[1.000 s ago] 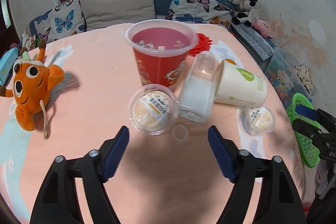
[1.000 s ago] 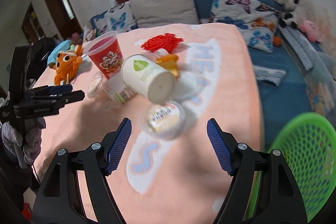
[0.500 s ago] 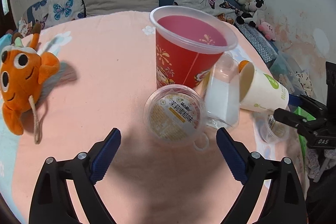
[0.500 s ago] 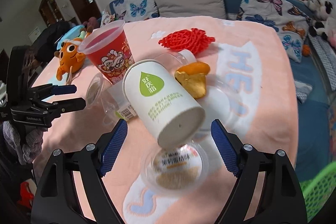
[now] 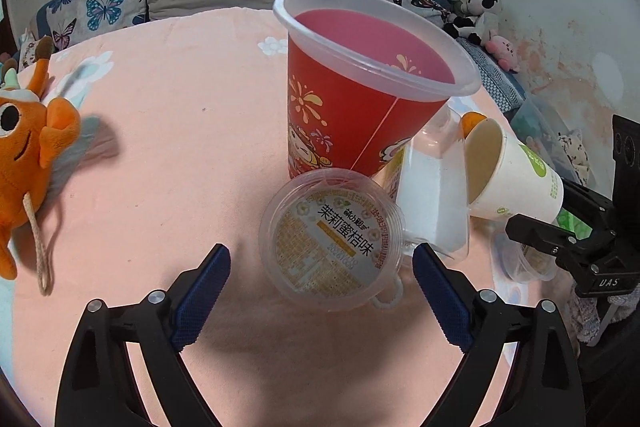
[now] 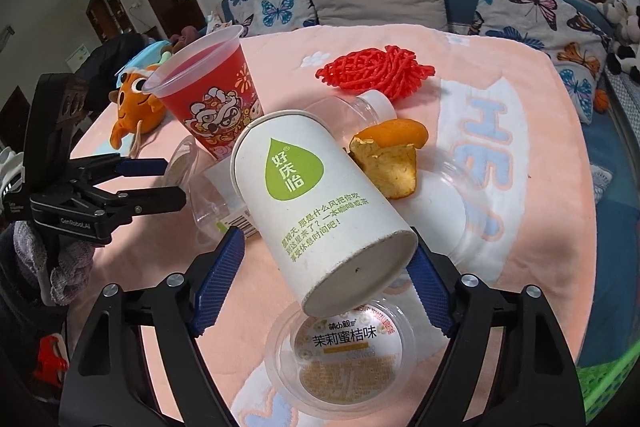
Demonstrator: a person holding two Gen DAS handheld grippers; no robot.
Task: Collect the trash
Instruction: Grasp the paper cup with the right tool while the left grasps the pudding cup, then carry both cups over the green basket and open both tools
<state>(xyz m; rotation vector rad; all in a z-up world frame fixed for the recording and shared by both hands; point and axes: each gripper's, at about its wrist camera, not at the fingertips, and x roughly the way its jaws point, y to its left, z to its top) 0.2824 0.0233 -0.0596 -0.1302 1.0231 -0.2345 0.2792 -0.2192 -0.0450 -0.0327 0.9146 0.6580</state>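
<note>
Where it lies tipped — paper cup (image 6: 320,203) white, green-drop logo.

Both views low, close, sharing red cup (image 5: 360,107) (image 6: 216,99), facing crosswise

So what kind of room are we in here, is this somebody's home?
Most likely a living room in a home. A sofa with butterfly-print cushions runs along the wall under a window, soft toys sit at its end, and the table is covered by a peach towel-like cloth.
</note>
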